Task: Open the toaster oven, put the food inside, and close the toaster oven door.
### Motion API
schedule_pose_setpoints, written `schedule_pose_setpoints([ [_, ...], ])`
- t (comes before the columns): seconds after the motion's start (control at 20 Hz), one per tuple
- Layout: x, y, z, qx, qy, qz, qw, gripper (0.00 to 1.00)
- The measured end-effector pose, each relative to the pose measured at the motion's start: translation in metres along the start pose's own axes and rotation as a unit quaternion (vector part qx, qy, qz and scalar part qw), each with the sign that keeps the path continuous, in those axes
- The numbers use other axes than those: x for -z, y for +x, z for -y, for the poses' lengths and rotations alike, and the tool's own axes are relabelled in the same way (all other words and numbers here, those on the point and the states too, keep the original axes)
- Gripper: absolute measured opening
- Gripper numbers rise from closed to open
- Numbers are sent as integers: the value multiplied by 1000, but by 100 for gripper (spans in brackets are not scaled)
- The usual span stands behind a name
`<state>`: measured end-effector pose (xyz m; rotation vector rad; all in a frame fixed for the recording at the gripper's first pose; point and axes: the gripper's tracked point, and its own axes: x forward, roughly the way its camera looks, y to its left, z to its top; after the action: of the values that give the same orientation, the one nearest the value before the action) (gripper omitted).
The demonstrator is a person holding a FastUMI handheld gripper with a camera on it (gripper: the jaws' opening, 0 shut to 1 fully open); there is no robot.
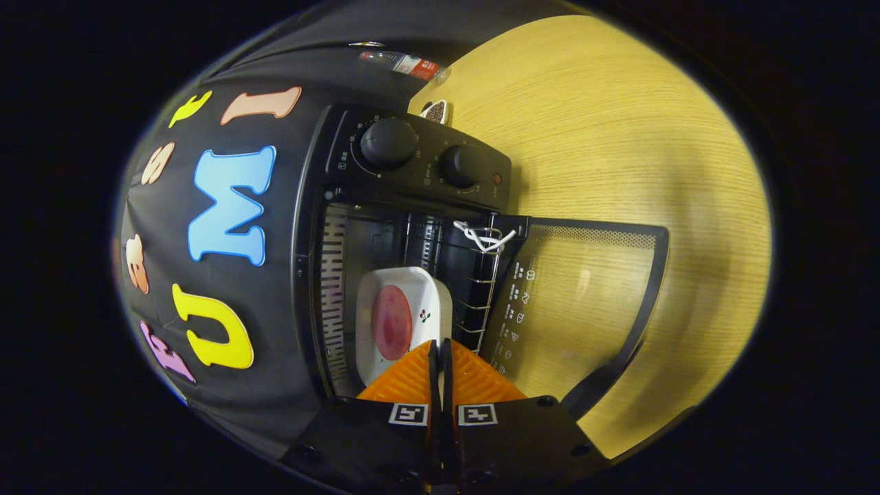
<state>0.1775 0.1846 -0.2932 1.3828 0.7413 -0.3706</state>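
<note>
A pale wood-grain desk [619, 137] carries a black toaster oven [412, 206] set against the booth's black cloth wall, and the view is rolled on its side, so the oven's control panel with two round black knobs [388, 142] sits at the far end. The glass door [584, 289] is swung fully open, lying flat over the desk to one side of the cavity. The food — one round pink slice [392, 322] on one white rounded-rectangular dish [402, 309] — is already inside the cavity, beside the wire rack [481, 275]. The gripper [440, 350] has its orange ribbed jaws pressed together, holding nothing, their tips at the dish's near edge. Judging from this, closing is what remains: the door lies off to the side of the jaws, its dark handle bar [605, 375] running lengthwise along the door's outer edge. A plastic bottle [405, 64] lies beyond the oven.
</note>
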Motion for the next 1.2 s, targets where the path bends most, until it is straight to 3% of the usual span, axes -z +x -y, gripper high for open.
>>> schedule_pose_setpoints([
  [0.5, -4, 35, -9, 5, 32, 20, 999, 4],
  [0.85, 8, 26, -7, 5, -15, 4, 1000, 9],
  [1.0, 15, 20, -25, -34, -35, -12, 999, 56],
  [1.15, 19, 7, -22, -24, -99, -21, 995, 94],
  [1.2, 20, 2, -20, -24, -119, -25, 992, 95],
])
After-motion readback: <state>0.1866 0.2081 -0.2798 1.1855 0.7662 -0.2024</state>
